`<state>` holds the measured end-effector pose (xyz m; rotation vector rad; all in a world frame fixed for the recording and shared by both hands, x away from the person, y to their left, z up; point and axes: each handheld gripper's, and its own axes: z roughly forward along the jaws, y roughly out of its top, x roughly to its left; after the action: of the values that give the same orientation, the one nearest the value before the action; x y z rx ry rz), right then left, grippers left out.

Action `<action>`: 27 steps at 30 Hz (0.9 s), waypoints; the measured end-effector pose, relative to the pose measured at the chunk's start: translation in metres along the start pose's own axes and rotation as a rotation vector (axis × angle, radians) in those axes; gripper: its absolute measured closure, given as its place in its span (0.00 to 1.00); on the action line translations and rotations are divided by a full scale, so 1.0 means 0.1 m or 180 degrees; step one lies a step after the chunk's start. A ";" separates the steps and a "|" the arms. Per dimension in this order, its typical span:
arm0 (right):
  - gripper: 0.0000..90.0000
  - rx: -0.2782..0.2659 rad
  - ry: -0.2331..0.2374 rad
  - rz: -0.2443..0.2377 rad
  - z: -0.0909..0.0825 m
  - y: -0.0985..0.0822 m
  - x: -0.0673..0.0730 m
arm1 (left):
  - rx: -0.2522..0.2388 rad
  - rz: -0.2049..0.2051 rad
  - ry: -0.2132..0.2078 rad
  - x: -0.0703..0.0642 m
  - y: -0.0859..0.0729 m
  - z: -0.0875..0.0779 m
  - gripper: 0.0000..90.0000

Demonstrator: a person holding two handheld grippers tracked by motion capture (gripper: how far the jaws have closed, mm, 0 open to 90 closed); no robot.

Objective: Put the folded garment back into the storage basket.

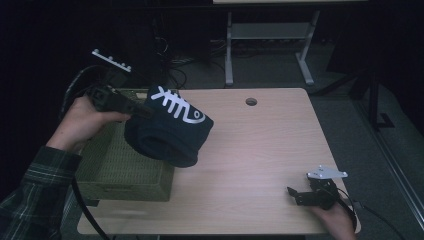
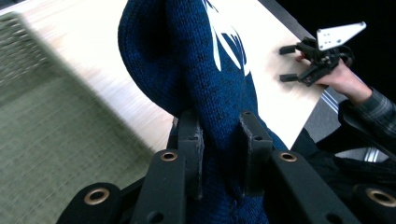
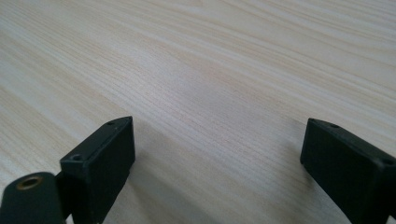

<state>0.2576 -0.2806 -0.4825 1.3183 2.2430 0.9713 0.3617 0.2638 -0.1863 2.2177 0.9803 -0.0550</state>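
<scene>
While the left gripper [image 1: 142, 111] sat in the upper left of the high view, its two black jaws were clamped on a fold of a dark blue knit hat [image 1: 170, 132], lifted clear of the bench [image 1: 260, 150]. That hat carried a white fish-skeleton print on its upper side, and its rolled brim hung toward the lower left of the frame, over the right-hand rim of an olive-green woven basket [image 1: 125, 175]. In the left gripper view the hat [image 2: 201, 79] rose from between the jaw pads of that gripper [image 2: 219, 144], which pressed the knit from both sides, with the basket's green weave [image 2: 51, 140] blurred at the left of the frame. A person's hand in a plaid sleeve held this gripper.

Down in the lower right of the high view, the right gripper [image 1: 292, 196] rested at the front edge of the bench, well apart from the hat, with a grey three-cornered plate on top. In the right gripper view its jaws [image 3: 217, 158] stood wide apart with bare light wood grain between them.
</scene>
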 end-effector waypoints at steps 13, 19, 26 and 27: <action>0.11 -0.0009 -0.0007 0.0001 0.00 0.00 0.00 | -0.0141 -0.0261 0.0232 0.25 -0.27 -0.35 0.83; 0.11 -0.0009 -0.0007 0.0002 0.00 0.00 0.00 | -0.0155 -0.0369 0.0363 0.37 -0.38 -0.40 0.83; 0.11 -0.0010 -0.0014 0.0007 0.00 0.00 0.00 | -0.0186 -0.0546 0.0532 0.54 -0.53 -0.43 0.83; 0.11 -0.0010 -0.0014 0.0007 0.00 0.00 0.00 | -0.0186 -0.0546 0.0532 0.54 -0.53 -0.43 0.83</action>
<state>0.2579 -0.2809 -0.4826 1.3204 2.2365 0.9713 0.3556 0.3497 -0.2007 2.1062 1.2467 0.0818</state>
